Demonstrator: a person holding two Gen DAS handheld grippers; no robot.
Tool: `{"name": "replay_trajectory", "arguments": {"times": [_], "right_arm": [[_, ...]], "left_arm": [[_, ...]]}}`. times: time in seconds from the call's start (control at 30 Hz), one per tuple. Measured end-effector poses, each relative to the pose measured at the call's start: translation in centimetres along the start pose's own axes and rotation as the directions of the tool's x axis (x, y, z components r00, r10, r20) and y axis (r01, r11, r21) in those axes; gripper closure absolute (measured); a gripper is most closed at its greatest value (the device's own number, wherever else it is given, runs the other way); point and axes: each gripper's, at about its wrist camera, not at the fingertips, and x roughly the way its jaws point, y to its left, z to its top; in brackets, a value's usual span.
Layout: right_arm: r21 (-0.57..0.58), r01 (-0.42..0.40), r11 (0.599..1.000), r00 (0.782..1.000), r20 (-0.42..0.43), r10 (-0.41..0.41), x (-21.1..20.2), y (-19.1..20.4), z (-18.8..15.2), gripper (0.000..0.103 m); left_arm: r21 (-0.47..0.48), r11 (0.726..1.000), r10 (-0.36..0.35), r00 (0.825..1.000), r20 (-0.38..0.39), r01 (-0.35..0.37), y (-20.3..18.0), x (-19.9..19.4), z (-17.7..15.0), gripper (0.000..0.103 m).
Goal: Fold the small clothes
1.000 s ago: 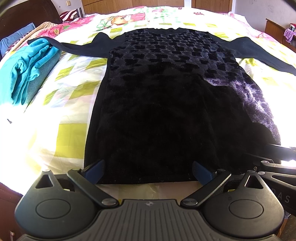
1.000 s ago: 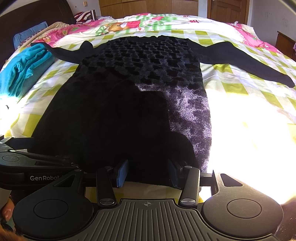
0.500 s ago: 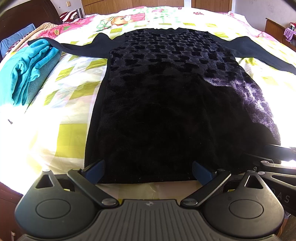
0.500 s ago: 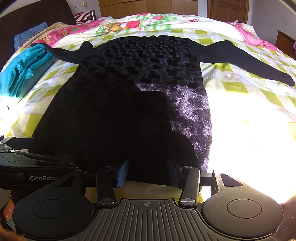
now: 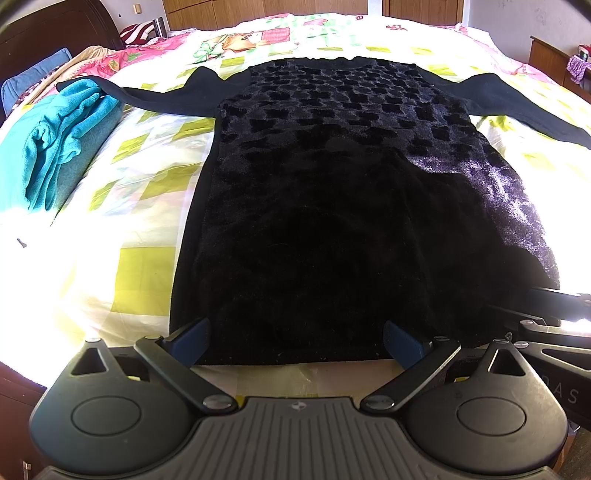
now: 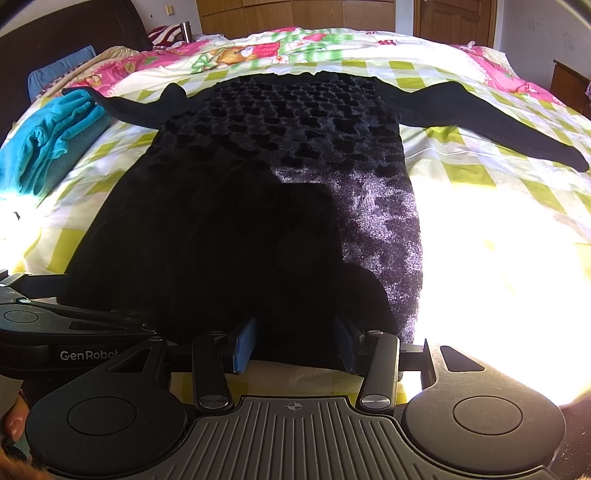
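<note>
A black long-sleeved velvet dress (image 5: 332, 206) (image 6: 266, 206) with a raised dark pattern lies flat on the bed, sleeves spread out to both sides, hem toward me. My left gripper (image 5: 295, 341) hovers wide open at the hem's left half, blue pads on either side of the cloth edge, nothing held. My right gripper (image 6: 293, 345) stands open at the hem's right part, its pads apart just over the hem edge. Each gripper's body shows at the edge of the other view.
A crumpled teal garment (image 5: 55, 144) (image 6: 44, 144) lies on the bed at the left. The bedspread (image 5: 140, 192) is yellow-green check with pink cartoon print at the far end. A dark headboard (image 5: 55, 33) and blue pillow stand far left; strong sunlight washes out the right side.
</note>
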Motion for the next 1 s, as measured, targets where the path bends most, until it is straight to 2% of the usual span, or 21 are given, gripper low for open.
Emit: {"name": "replay_trajectory", "arguments": {"times": [0.17, 0.27, 0.43, 0.5, 0.6, 0.73, 0.87, 0.93, 1.0], "right_arm": [[0.013, 0.001, 1.0, 1.0, 0.026, -0.001, -0.4, -0.4, 0.3, 0.057], [0.017, 0.013, 1.0, 0.998, 0.064, -0.014, -0.8, -0.9, 0.9, 0.057], [0.05, 0.038, 0.998, 0.993, 0.108, -0.043, -1.1, -2.7, 2.7, 0.057], [0.074, 0.049, 0.996, 0.989, 0.137, -0.058, -1.0, -3.9, 3.8, 0.057], [0.136, 0.058, 0.989, 0.984, 0.159, -0.08, -0.3, -6.3, 6.0, 0.052], [0.243, 0.108, 0.964, 0.969, 0.19, -0.156, 2.3, -11.0, 9.9, 0.052], [0.405, 0.09, 0.91, 0.959, 0.21, -0.189, 6.3, -17.2, 13.9, 0.052], [0.515, 0.077, 0.853, 0.953, 0.214, -0.215, 8.0, -20.5, 15.0, 0.052], [0.64, 0.063, 0.766, 0.951, 0.193, -0.24, 9.3, -24.1, 15.2, 0.052]], "left_arm": [[0.008, 1.0, 0.001, 0.999, 0.032, -0.002, 0.1, -0.6, 0.0, 0.0], [0.03, 0.999, 0.035, 0.996, 0.077, -0.038, 0.0, -1.3, 0.3, 0.0], [0.057, 0.997, 0.04, 0.987, 0.153, -0.049, -0.1, -2.9, 2.4, 0.0], [0.072, 0.997, 0.021, 0.983, 0.185, -0.035, -0.3, -3.3, 3.6, 0.0], [0.106, 0.994, -0.061, 0.968, 0.245, 0.036, -1.3, -3.0, 6.2, 0.0], [0.164, 0.98, -0.153, 0.946, 0.285, 0.11, -4.2, 0.2, 10.6, 0.0], [0.245, 0.962, -0.19, 0.935, 0.298, 0.118, -8.2, 4.9, 15.2, 0.0], [0.28, 0.952, -0.21, 0.932, 0.296, 0.125, -10.2, 7.0, 17.2, 0.0], [0.287, 0.945, -0.24, 0.93, 0.278, 0.158, -11.8, 8.5, 18.7, 0.0]]}}
